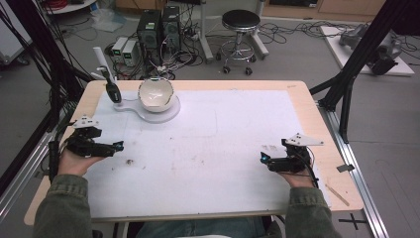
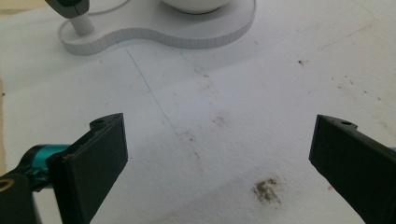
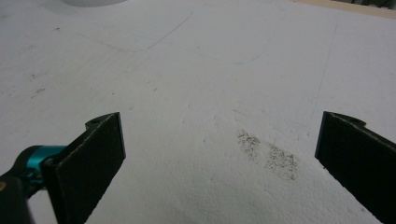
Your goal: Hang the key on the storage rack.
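A white bowl [image 1: 156, 94] sits on a white flat base [image 1: 163, 113] at the back left of the table, with a black-handled tool [image 1: 112, 90] standing upright on the base's left lobe. My left gripper [image 1: 118, 146] rests low at the left side of the white sheet, open, nothing between its jaws. In the left gripper view the gripper [image 2: 217, 158] faces the base [image 2: 187, 35] and the tool's post [image 2: 81, 23]. My right gripper [image 1: 262, 157] lies at the right side, open and empty; in its own view the gripper [image 3: 219, 156] looks over bare, stained sheet.
A white sheet [image 1: 208, 148] covers most of the wooden table [image 1: 324, 163]. Dark smudges mark the sheet [image 2: 267, 189] [image 3: 268, 151]. A small stick [image 1: 338, 194] lies at the table's right front corner. Behind the table stand a stool [image 1: 240, 25], computer boxes [image 1: 158, 27] and cables.
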The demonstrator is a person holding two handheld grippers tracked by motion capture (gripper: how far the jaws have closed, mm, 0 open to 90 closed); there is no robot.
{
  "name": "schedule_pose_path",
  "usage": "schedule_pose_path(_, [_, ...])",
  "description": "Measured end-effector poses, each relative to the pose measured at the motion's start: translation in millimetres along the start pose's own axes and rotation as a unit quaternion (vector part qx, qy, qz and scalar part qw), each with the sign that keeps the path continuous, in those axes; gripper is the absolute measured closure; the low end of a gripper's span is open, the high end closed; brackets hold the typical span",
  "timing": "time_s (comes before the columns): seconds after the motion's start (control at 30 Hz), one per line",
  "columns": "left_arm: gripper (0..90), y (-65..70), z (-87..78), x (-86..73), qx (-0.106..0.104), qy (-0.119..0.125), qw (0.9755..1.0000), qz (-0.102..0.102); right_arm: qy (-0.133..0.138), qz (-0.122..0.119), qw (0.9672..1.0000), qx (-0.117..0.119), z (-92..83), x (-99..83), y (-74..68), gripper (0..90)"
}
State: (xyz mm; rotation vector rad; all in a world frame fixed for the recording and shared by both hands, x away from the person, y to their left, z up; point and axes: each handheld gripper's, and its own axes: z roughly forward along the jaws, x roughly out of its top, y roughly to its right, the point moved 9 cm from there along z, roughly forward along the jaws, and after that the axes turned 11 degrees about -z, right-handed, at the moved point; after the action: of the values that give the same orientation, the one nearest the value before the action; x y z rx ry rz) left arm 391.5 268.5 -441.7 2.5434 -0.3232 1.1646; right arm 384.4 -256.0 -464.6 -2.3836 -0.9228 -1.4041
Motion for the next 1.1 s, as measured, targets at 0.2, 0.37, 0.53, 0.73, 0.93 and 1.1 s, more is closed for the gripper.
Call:
schedule_pose_path(0.2, [4.9, 2.7, -4.0, -13.3, 0.001, 0.008, 0.9999, 0.009, -0.001, 0.001, 1.0000, -0.001, -0.8, -0.5, -0.6, 0.5])
schedule_pose_path(0.37, [4.9, 11.1, -9.0, -21.6, -0.013, 0.018, 0.9996, 0.017, -0.001, 0.001, 1.0000, -0.001, -0.9, -0.5, -0.5, 0.5])
schedule_pose_path(0.53, [4.9, 12.1, -10.4, -34.0, -0.015, 0.021, 0.9996, 0.015, 0.002, 0.000, 1.0000, -0.002, -1.5, -0.2, -0.2, 0.5])
schedule_pose_path(0.73, [4.9, 9.3, -11.7, -44.7, -0.020, 0.022, 0.9996, 0.005, 0.003, 0.005, 1.0000, 0.000, -2.1, -3.1, 0.3, 0.6])
schedule_pose_path(0.93, [4.9, 8.8, -8.9, -53.3, -0.018, 0.015, 0.9997, 0.006, 0.007, 0.007, 1.0000, 0.001, -2.9, -2.5, 0.6, 0.5])
schedule_pose_path(1.1, [4.9, 8.7, -9.6, -51.3, -0.017, 0.024, 0.9996, 0.006, 0.004, 0.005, 1.0000, 0.002, -2.1, -3.7, 0.3, 0.5])
